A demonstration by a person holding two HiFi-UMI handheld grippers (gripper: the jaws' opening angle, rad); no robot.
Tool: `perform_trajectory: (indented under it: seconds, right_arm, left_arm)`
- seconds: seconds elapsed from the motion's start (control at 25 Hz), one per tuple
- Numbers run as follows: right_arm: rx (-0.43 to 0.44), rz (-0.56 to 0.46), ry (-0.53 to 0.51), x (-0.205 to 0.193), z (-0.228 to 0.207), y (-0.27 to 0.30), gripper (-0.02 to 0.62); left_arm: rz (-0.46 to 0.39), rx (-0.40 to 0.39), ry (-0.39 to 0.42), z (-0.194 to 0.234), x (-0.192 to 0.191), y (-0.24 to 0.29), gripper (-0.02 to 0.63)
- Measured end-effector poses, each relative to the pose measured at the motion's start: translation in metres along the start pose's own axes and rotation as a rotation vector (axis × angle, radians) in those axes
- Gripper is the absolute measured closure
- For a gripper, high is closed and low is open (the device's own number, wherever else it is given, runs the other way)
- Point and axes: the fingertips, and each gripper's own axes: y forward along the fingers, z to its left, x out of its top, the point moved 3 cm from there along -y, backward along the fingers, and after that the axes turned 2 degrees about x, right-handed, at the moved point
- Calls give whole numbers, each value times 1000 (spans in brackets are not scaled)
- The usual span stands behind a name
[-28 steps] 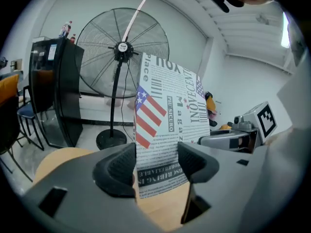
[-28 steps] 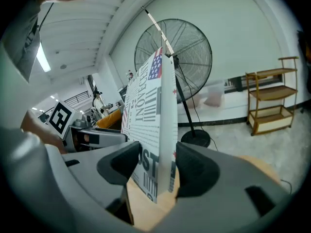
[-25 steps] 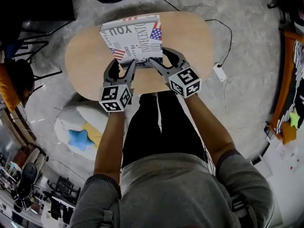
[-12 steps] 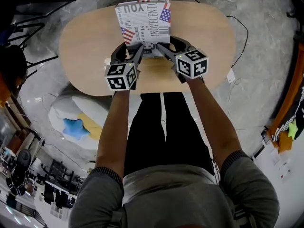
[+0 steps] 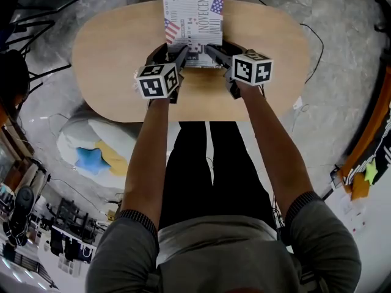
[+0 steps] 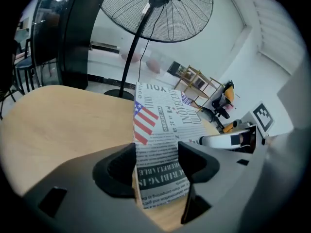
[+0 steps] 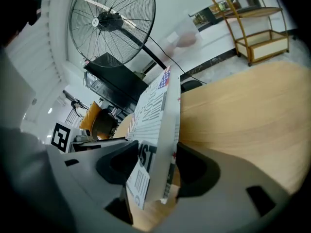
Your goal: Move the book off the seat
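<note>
Both of my grippers are on the book (image 5: 192, 20) right now. My left gripper (image 6: 156, 154) has its jaws pinching the near end, and the newsprint cover with its flag patch runs out between them. My right gripper (image 7: 155, 165) is clamped on that same near end at the other corner, one jaw on the printed cover and the other on the underside.

From the head view, the book sits over the far middle of the oval wooden bench (image 5: 110, 47). Its far edge reaches the bench's far rim, and my two marker cubes sit side by side just behind it. The book is tilted, with the far end dipping towards the wood. I cannot tell whether it touches.

Past the bench stands a big floor fan (image 6: 165, 4), and a wooden shelf (image 7: 252, 23) stands against the wall. Down on the floor to my left lies a white cushion (image 5: 91, 154) with a blue star on it.
</note>
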Motion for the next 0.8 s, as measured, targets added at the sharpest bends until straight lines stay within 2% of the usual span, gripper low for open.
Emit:
perform_trajectory:
  seconds: [0.2,0.44,0.8]
  right_arm:
    - [-59,26,6,2,-10,-2,286]
    - [-108,30,-52,0,-2,-22,287]
    - [-96,14,-163,1,61,-69,302]
  left_arm:
    - [7,10,3,5,1,-1,307]
    - [-23,6,49,1,13,-21,307]
    - [-24,-52,80,-43,26,-77,307]
